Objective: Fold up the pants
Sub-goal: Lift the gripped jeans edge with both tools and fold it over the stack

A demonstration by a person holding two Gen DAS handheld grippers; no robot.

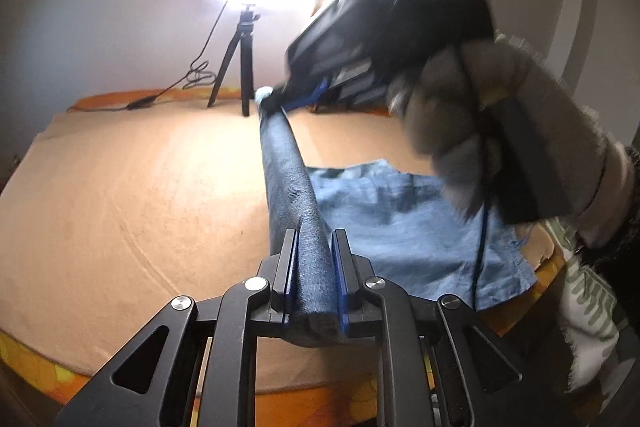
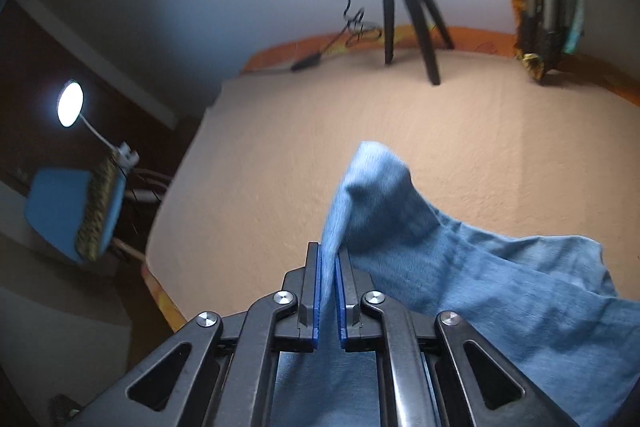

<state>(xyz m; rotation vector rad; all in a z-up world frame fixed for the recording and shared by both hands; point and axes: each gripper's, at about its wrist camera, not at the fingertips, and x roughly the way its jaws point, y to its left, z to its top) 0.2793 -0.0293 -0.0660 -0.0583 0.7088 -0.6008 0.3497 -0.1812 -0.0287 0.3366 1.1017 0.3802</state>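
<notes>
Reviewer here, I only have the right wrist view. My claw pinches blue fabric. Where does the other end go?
Observer: The left claw is shut on the pants too, with a band of denim stretched between both claws.
Reviewer: Is it all lifted?
Observer: No, a lighter panel lies on the bed, right of the band.
Reviewer: Is my hand visible?
Observer: Yes, a grey gloved hand, blurred.
</notes>
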